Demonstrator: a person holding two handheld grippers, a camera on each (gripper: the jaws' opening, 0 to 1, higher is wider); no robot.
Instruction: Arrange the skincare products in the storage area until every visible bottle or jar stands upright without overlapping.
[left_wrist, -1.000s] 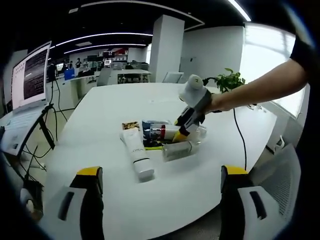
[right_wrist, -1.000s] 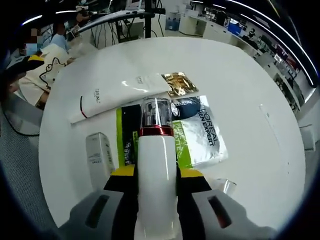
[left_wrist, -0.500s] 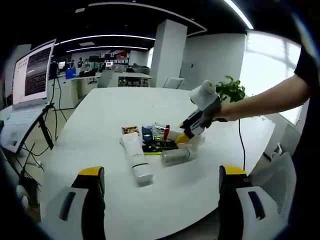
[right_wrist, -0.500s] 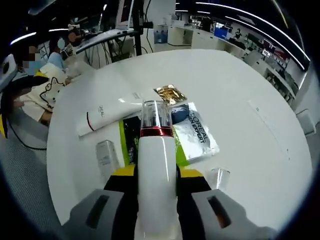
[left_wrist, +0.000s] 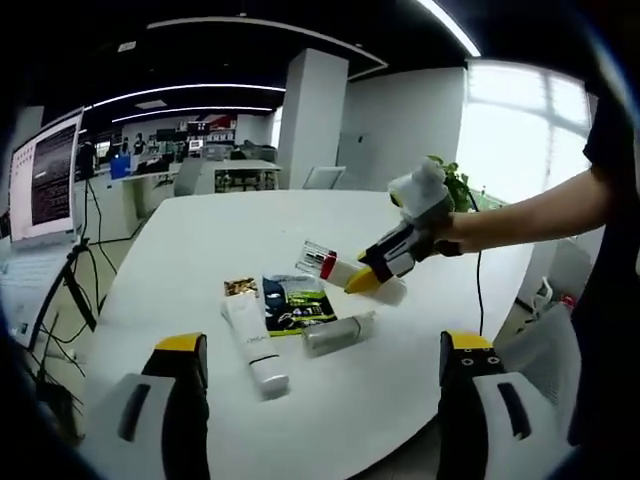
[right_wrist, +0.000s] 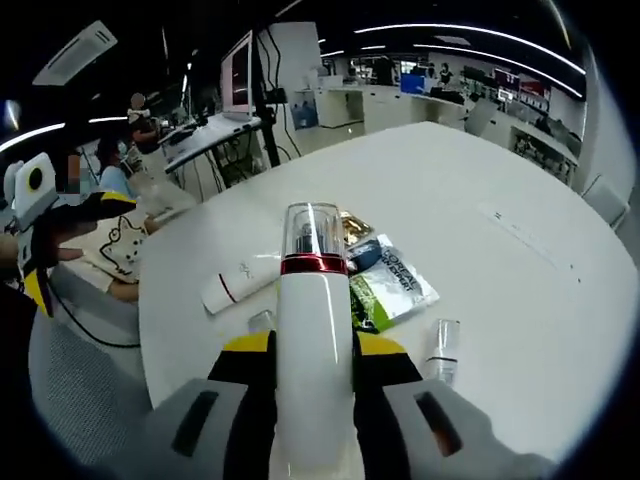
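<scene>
Gripping a white bottle (right_wrist: 314, 340) with a red ring and a clear cap, the right gripper (right_wrist: 313, 365) is holding it lifted above the white tabletop (right_wrist: 500, 300), its yellow-tipped jaws closed against the bottle's sides. In the left gripper view, the same bottle (left_wrist: 335, 268) is hanging tilted in the air over the middle of the tabletop (left_wrist: 200, 230), with the right gripper (left_wrist: 385, 265) and a person's bare forearm (left_wrist: 520, 210) reaching in from the tabletop's far side edge.

Lying on the tabletop's middle are a white tube (left_wrist: 250, 345) on its side, a green and silver sachet (left_wrist: 295, 305) lying flat, a small gold packet (left_wrist: 240, 288) just beside the tube's end, and a clear bottle (left_wrist: 335, 333) also on its side, close to the sachet. In the right gripper view, a second small clear bottle (right_wrist: 443, 350) is lying near the sachet (right_wrist: 395, 290).

The left gripper (left_wrist: 318, 400) is hovering off the tabletop's near edge, its jaws spread wide apart and holding nothing.
</scene>
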